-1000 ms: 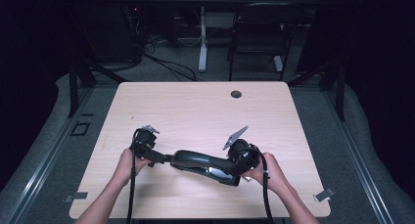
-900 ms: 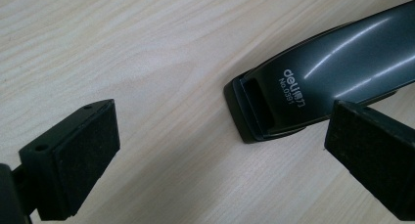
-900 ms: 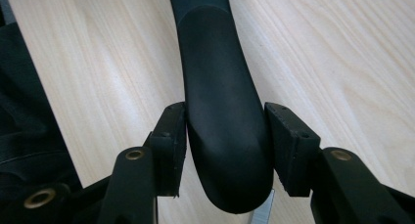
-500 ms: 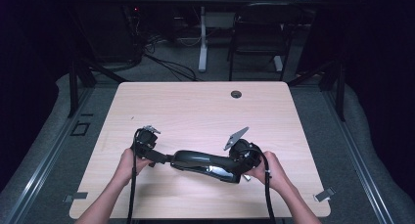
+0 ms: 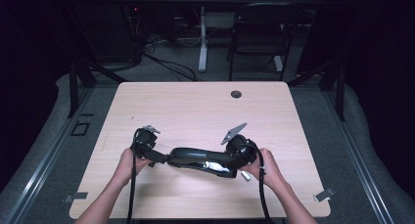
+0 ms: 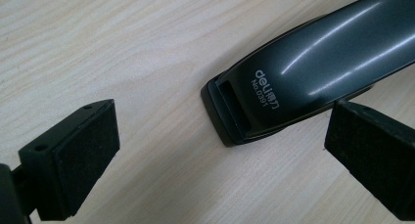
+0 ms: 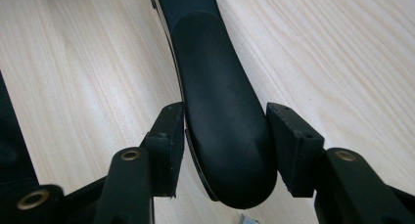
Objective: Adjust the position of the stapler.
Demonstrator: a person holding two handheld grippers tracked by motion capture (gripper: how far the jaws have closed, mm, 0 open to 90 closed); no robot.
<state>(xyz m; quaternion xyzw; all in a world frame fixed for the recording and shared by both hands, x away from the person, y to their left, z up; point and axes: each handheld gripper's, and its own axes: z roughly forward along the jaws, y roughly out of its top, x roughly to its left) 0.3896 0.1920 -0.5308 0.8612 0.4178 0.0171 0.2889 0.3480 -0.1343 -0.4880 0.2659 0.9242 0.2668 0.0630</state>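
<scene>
A long black stapler [image 5: 195,158] marked "deli No.0391" lies flat on the pale wooden table [image 5: 195,106], near its front edge. My left gripper [image 5: 159,158] sits at the stapler's left end. In the left gripper view the left gripper [image 6: 227,155] is open, its pads wide apart, with the stapler's [image 6: 293,72] squared end between and ahead of them, untouched. My right gripper [image 5: 227,163] is at the other end. The right gripper view shows the right gripper [image 7: 225,136] with both pads pressed against the sides of the stapler's [image 7: 220,111] rounded end.
A small dark cable hole [image 5: 236,94] sits near the table's far edge. Behind the table stand a black chair [image 5: 254,33] and a white desk leg [image 5: 202,38], with cables on the floor. Grey carpet surrounds the table.
</scene>
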